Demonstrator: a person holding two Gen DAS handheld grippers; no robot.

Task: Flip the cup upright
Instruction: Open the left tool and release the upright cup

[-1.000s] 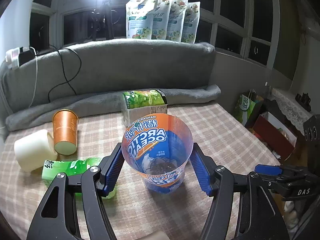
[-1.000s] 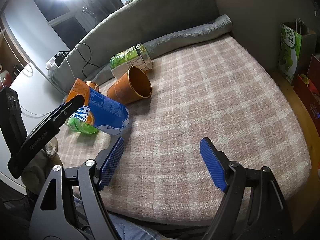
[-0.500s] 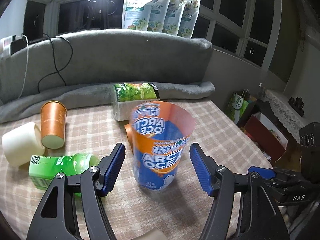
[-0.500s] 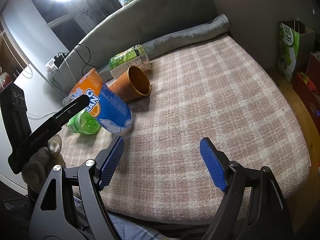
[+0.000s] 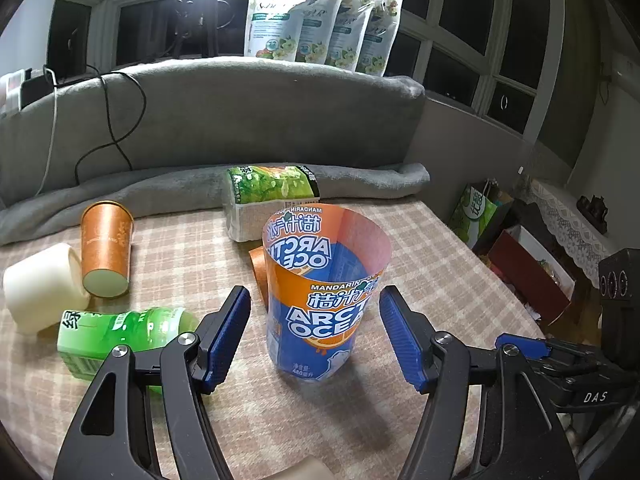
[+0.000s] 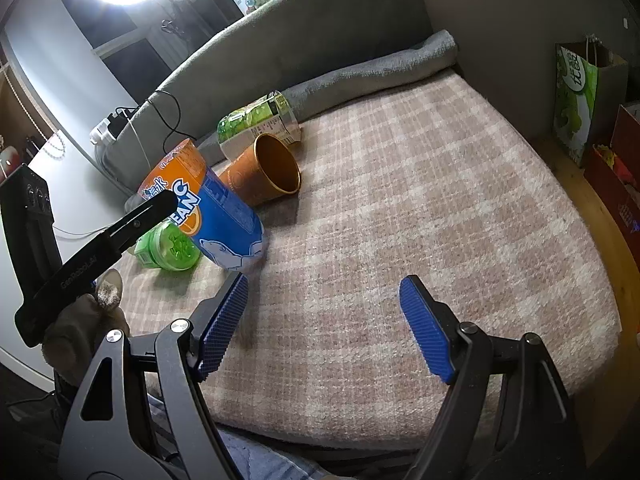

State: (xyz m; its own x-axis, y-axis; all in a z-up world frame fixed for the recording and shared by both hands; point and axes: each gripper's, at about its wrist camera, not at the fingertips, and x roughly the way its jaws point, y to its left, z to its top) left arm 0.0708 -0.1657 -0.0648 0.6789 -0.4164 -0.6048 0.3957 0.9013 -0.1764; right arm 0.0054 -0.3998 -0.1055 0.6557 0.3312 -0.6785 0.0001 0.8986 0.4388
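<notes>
Your left gripper (image 5: 314,336) has its jaws apart, one either side of the Arctic Ocean cup (image 5: 322,292) w/o touching it. Cup stands upright, mouth up, on the plaid bed (image 5: 424,264), near edge, left of centre. Your right gripper (image 6: 322,324) is spread wide over bare cover, holding nothing. Orange paper cup (image 6: 266,170) lies on its side just behind; green bottle (image 5: 120,330) lies to the cup's left.

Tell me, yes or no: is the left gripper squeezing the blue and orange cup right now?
No. The left gripper is open, with a gap between each blue pad and the upright cup.
</notes>
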